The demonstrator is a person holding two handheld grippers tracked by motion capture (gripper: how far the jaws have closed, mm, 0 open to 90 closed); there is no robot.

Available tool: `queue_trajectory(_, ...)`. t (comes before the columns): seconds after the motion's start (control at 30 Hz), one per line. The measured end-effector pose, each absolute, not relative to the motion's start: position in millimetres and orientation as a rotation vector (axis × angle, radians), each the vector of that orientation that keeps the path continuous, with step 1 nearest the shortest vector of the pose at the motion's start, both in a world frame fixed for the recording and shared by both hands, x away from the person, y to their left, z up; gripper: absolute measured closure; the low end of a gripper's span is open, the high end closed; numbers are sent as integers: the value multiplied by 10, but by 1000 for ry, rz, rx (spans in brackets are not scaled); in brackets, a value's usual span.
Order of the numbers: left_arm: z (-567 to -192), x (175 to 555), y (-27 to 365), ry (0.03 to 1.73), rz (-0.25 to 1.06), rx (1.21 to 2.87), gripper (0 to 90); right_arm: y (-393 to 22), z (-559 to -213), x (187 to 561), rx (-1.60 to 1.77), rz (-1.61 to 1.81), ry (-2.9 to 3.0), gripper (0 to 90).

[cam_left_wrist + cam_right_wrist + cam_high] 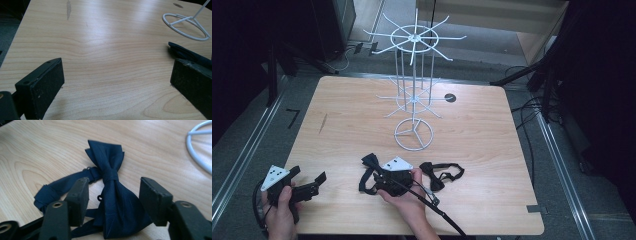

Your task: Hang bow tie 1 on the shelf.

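Right tool (113,195) is lying low over the worktop (492,130), gripped from behind by the right hand (407,197), its cable trailing back toward the near edge. Its jaws are standing apart on either side of the lower wing of a dark blue bow tie (110,187); the pads are not pressing on the cloth. The bow tie is lying flat on the worktop, knot just ahead of the jaw tips, strap looping off past one jaw.

A second bow tie (439,175) is lying just beside the right hand, on the side away from the left one.

Left tool (117,82) is resting near the worktop's near left corner, held in the left hand (279,210), jaws wide apart with bare wood between them.

A white wire rack (414,95) is standing upright mid-worktop, beyond both tools.
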State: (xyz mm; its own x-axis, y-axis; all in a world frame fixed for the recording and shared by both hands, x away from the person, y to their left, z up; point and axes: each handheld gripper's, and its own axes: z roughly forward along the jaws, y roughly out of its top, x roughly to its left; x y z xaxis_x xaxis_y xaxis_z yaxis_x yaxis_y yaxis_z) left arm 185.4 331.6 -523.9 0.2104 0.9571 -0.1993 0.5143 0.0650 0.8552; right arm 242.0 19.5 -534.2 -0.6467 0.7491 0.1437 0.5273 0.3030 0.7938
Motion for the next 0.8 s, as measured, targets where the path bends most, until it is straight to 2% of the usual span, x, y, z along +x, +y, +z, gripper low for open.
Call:
queue_trajectory(0.07,-5239,1855,3316,1430,613,1579,0,202,-5366,2415,1160,1256,2327,511)
queue_trajectory(0.3,-5239,1856,3315,1430,612,1578,0,207,-5403,2399,1133,1257,2356,608)
queue_trajectory(0.43,-5239,1856,3316,1430,612,1578,0,177,-5404,2401,1132,1260,2363,732)
queue_trajectory(0.8,-5240,1856,3318,1430,612,1577,0,92,-5385,2363,1113,1312,2323,826)
